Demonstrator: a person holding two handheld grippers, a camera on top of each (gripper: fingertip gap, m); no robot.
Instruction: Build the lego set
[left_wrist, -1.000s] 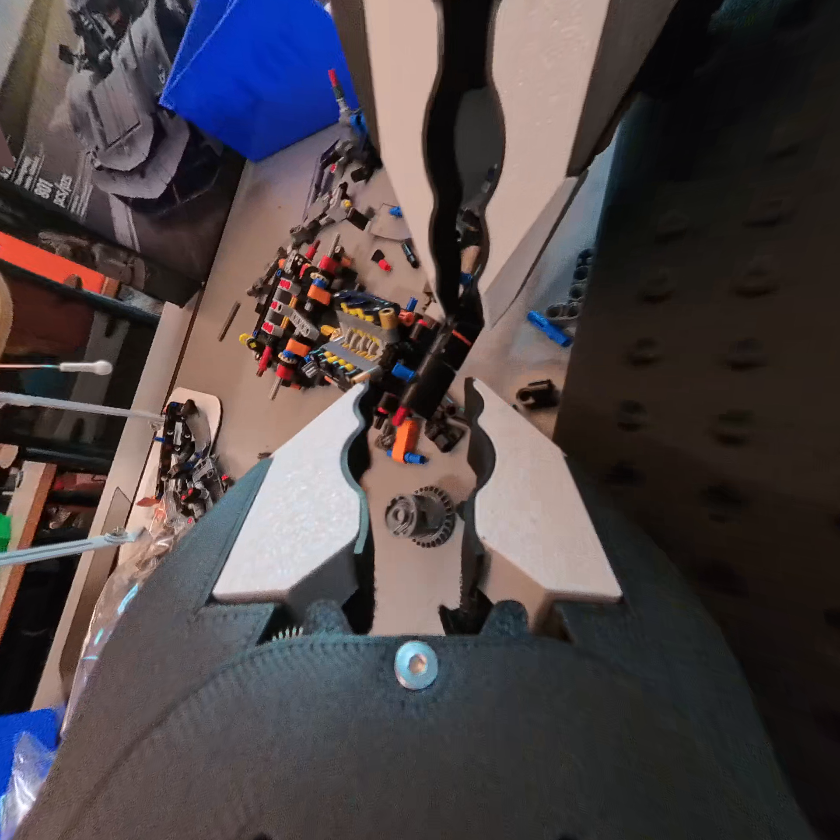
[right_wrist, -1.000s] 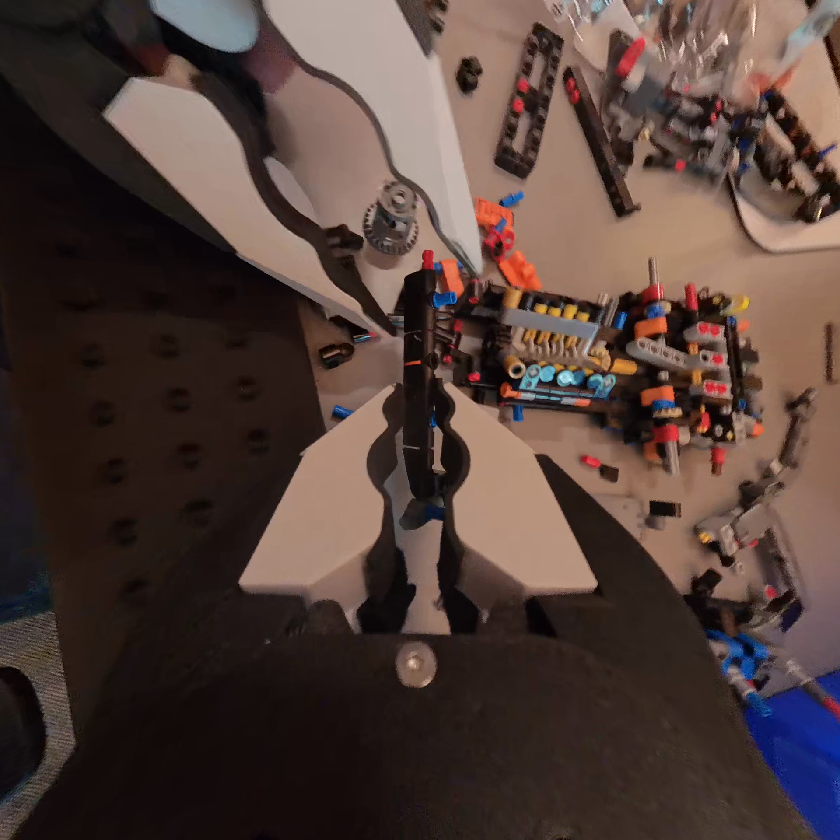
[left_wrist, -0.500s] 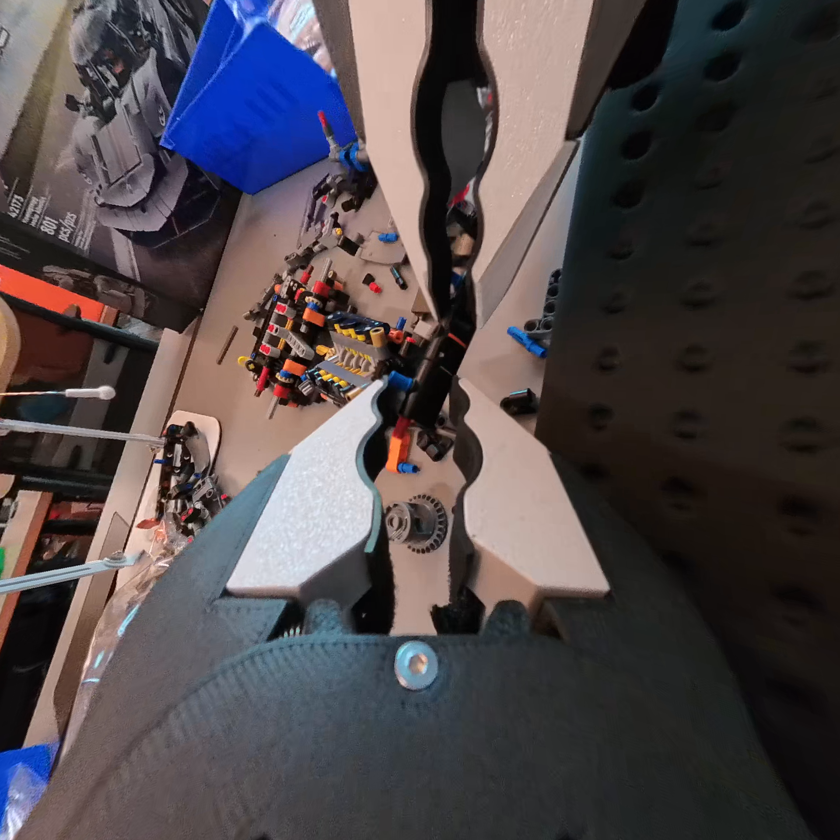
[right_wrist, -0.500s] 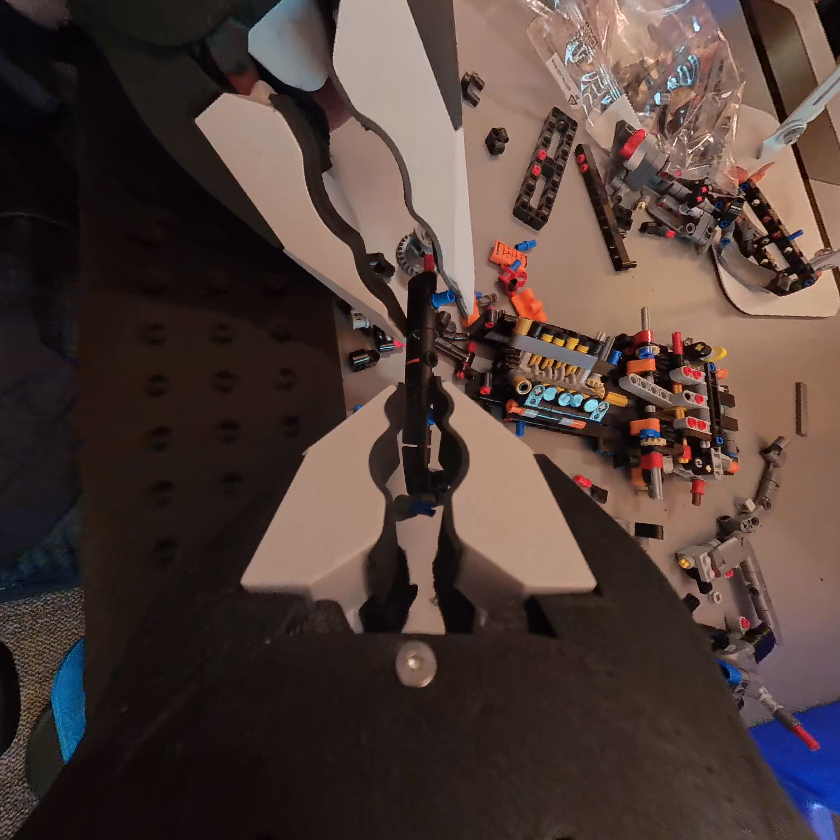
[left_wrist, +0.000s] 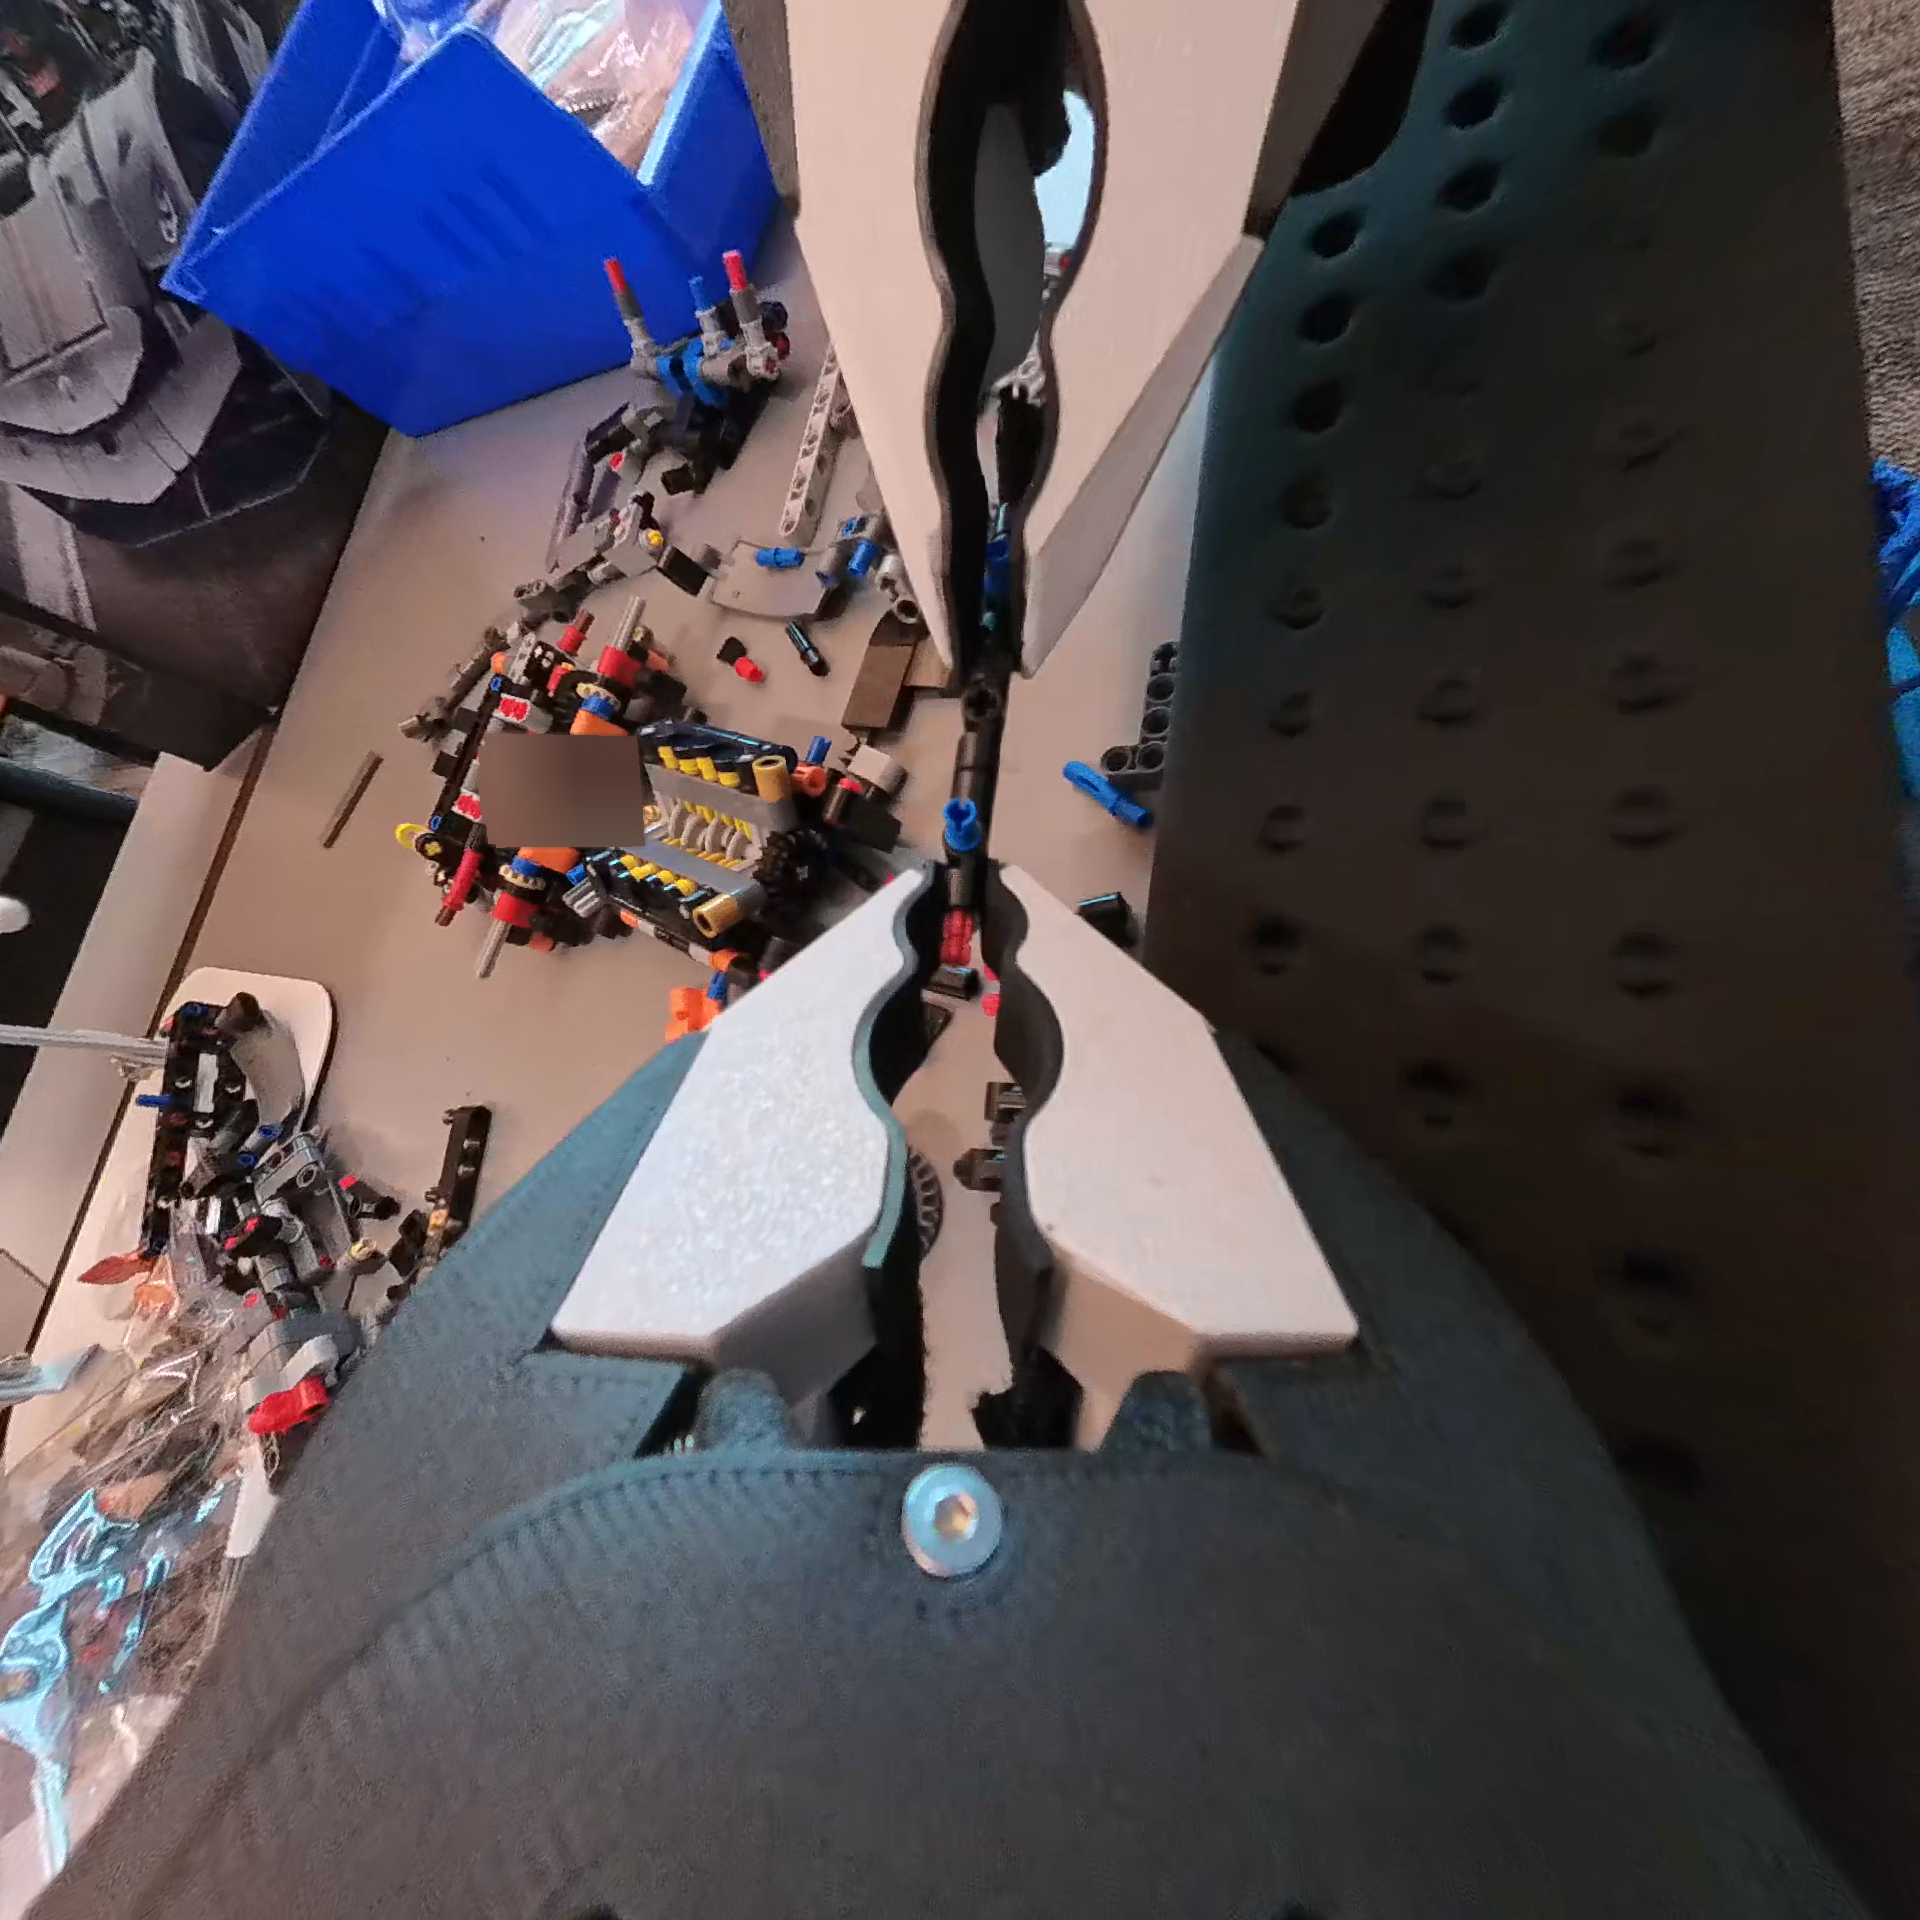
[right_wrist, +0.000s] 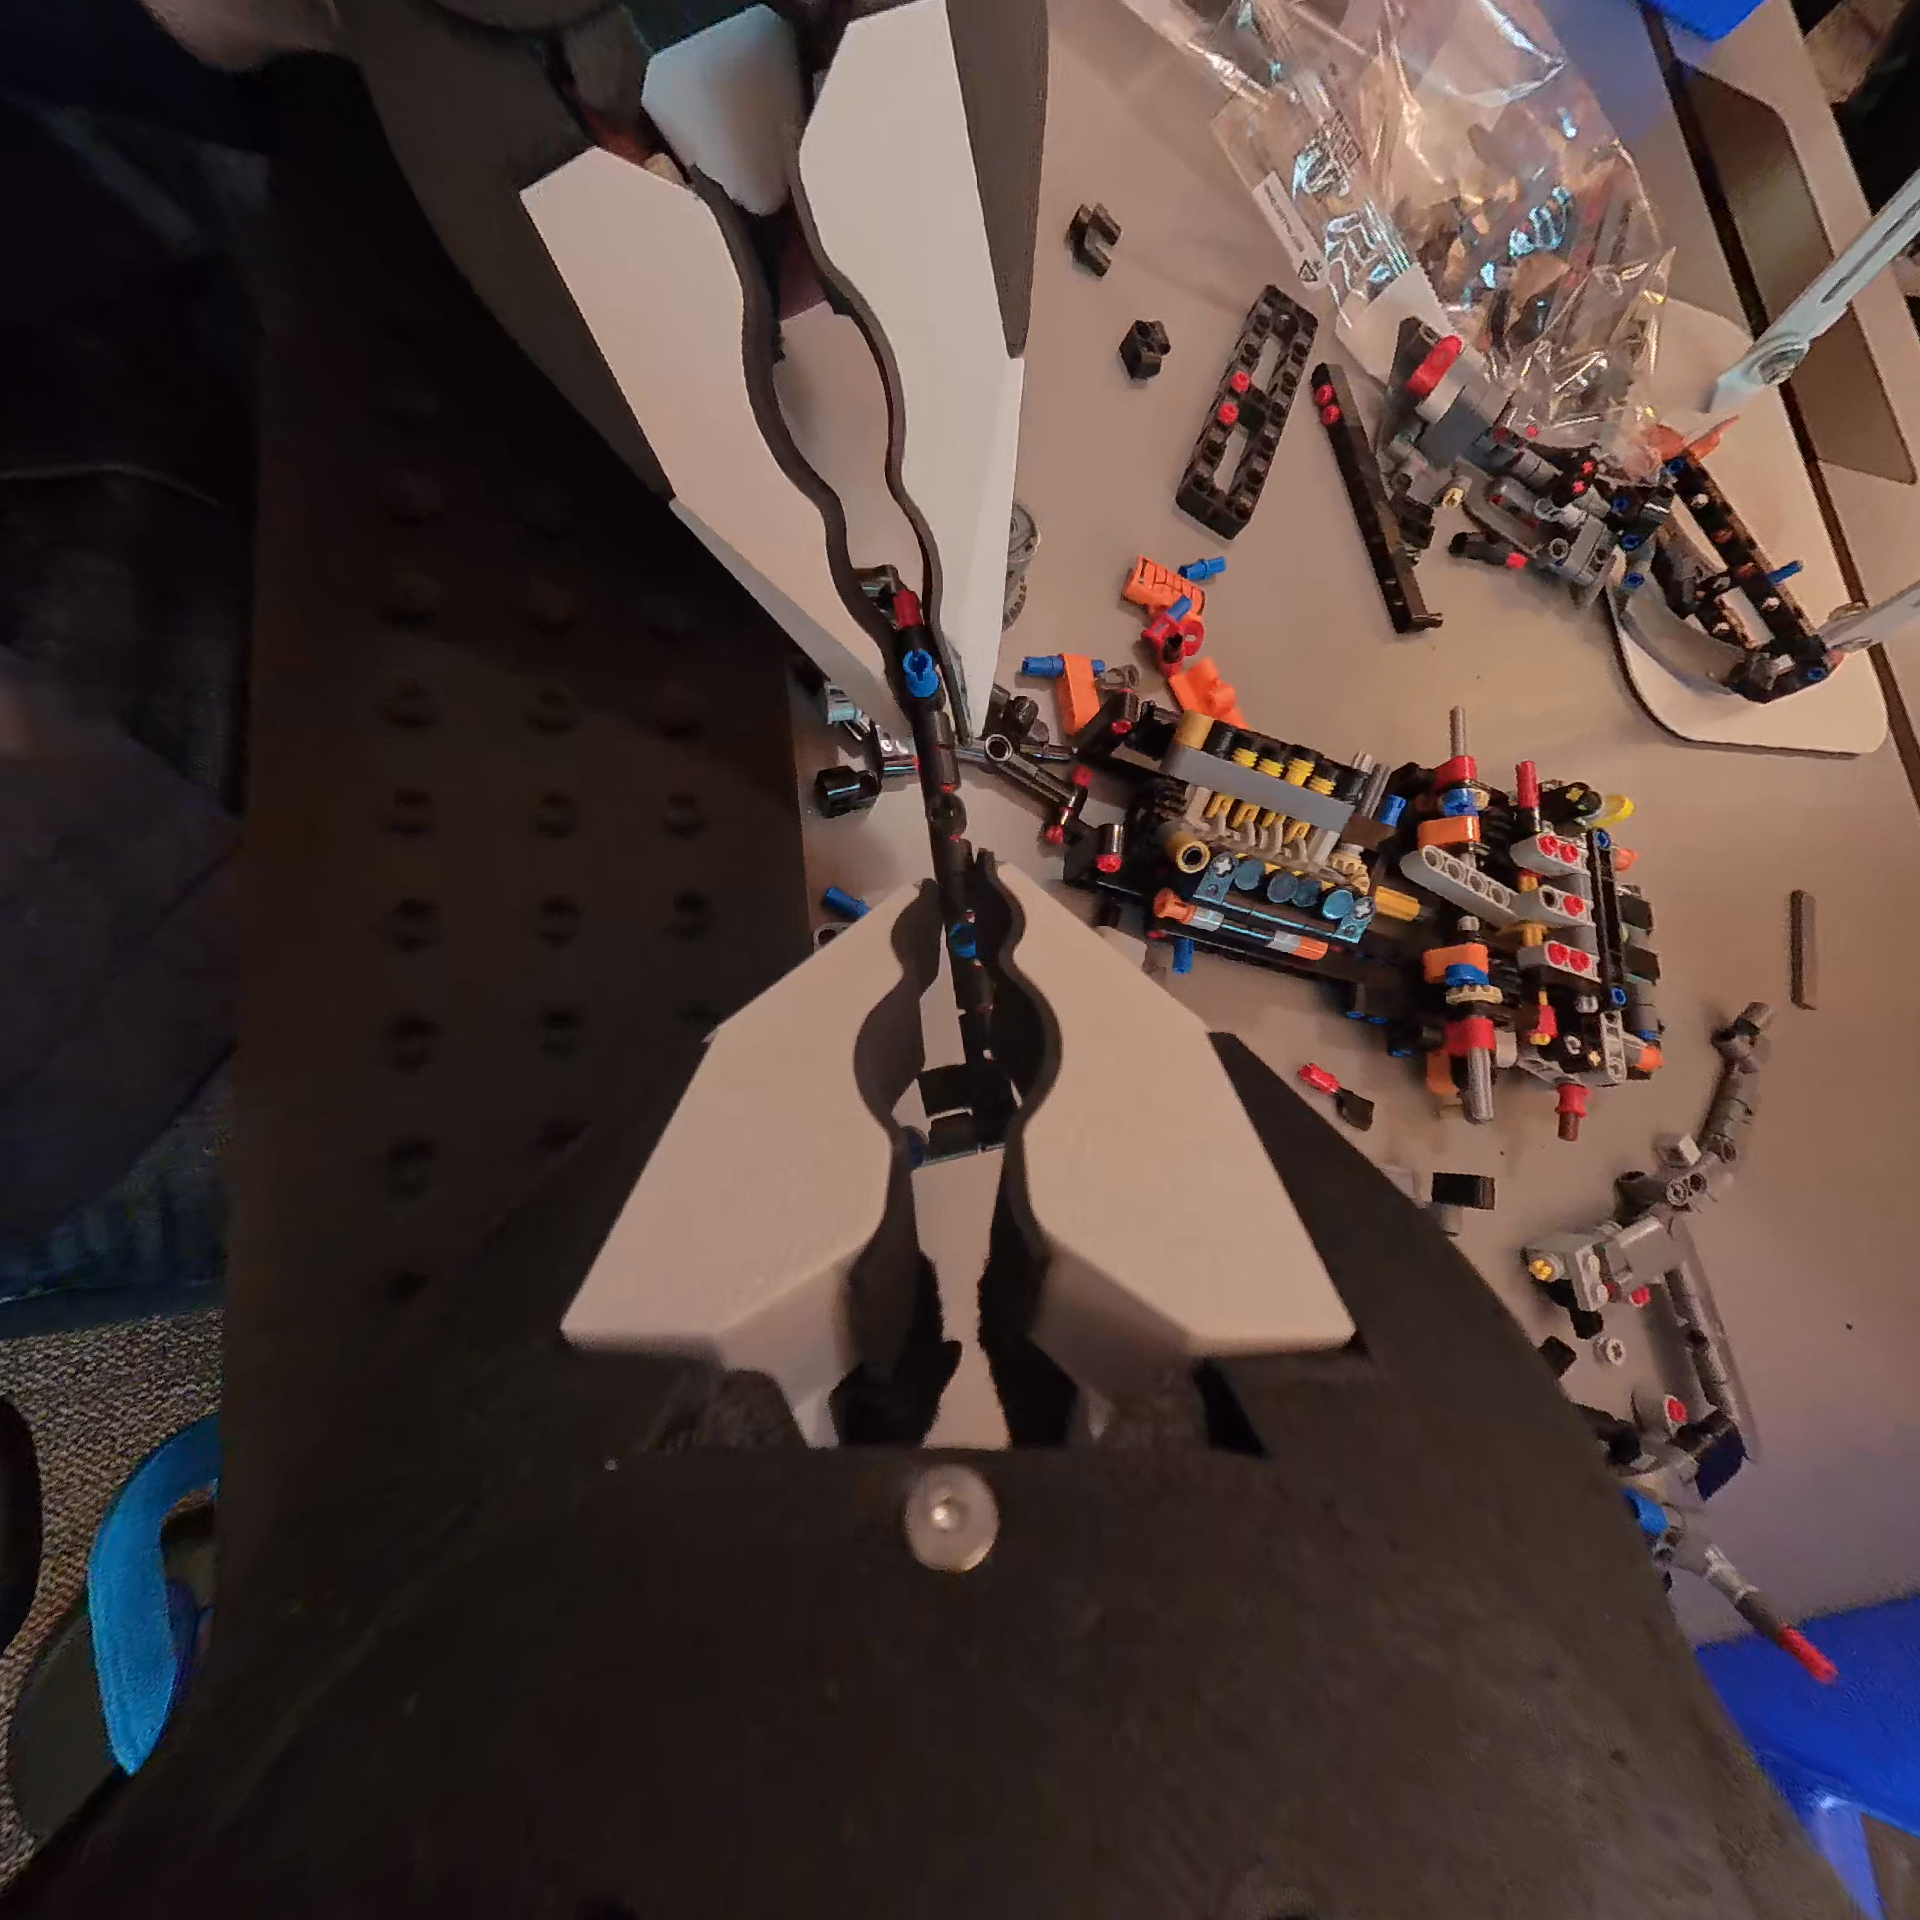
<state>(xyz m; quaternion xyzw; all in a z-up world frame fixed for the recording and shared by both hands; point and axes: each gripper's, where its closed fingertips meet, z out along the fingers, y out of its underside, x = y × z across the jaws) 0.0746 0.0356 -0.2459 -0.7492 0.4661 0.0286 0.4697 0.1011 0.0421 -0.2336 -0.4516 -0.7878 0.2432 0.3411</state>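
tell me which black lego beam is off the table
The long black beam with blue and red pins, held in the air between both tongs; the other black beams lie flat on the table.

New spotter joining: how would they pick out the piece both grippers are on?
Find the big colourful lego assembly mid-table. Beside it, the black beam spans the gap between the right gripper and left gripper. Unlike the loose parts on the table, it's held in the air.

Black beam (right_wrist: 940, 800), red and blue pins; blue bin (left_wrist: 447, 239)

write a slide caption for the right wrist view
Both hand-held grippers pinch a long black lego beam end to end above the half-built chassis.
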